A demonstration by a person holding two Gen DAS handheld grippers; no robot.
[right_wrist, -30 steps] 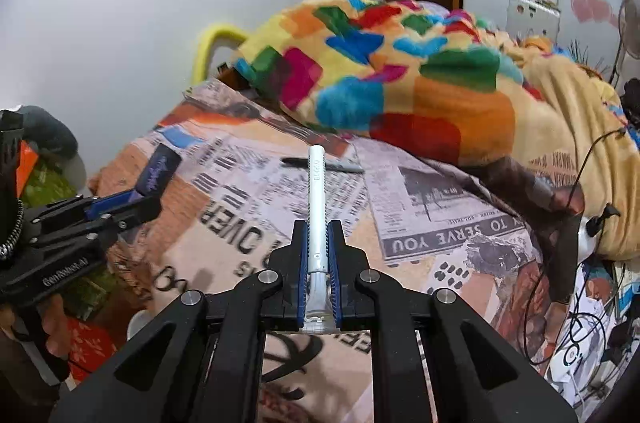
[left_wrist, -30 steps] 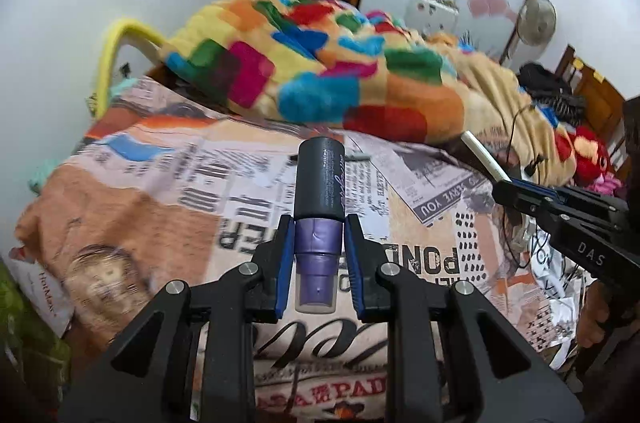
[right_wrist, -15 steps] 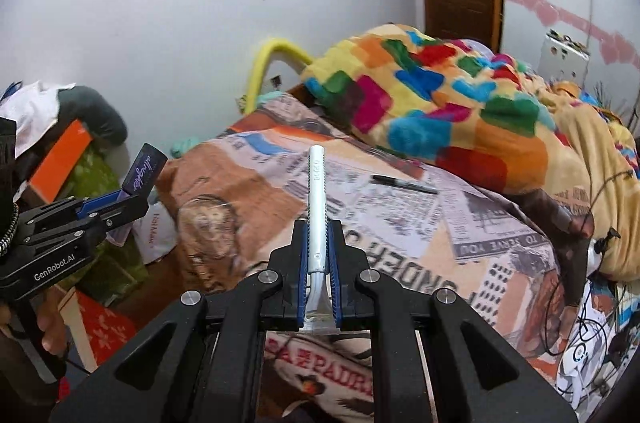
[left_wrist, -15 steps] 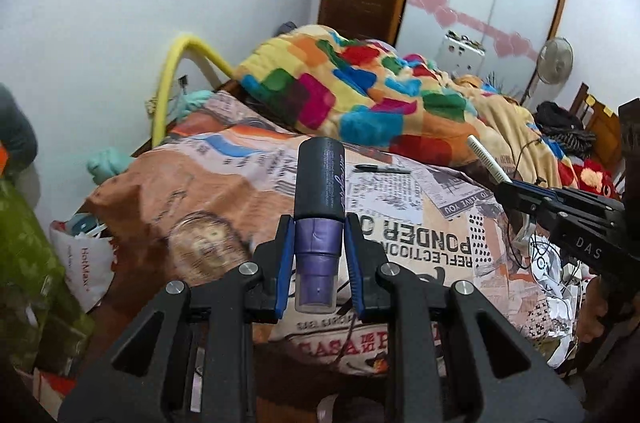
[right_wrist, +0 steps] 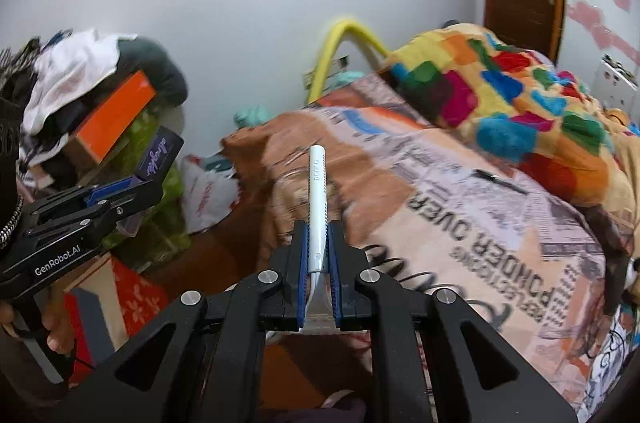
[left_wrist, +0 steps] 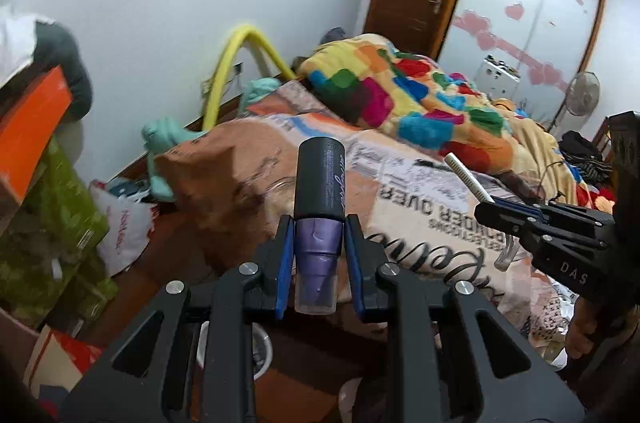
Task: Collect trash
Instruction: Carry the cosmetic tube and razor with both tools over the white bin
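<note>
So my left gripper is clamped on a little purple tube with a black cap, blue pads pressed against the purple part and the cap sticking out in front. My right gripper is squeezed nearly all the way together on a skinny white razor, handle pointing straight forward, wide clear head tucked back between the fingers. Both things are up in the air, not touching anything else. From the left camera I can see the other gripper off to the right with the white handle poking out of it, and from the right camera the left one shows at the left edge with the dark cap at its tip. Past the fingers is the corner of the bed with a newspaper-print sheet, and a black pen lying on it further in. A patchwork blanket in loud colours is heaped behind that. Down beside the bed there's a white plastic bag on the floor, plus a green box with an orange box stacked on top.
</note>
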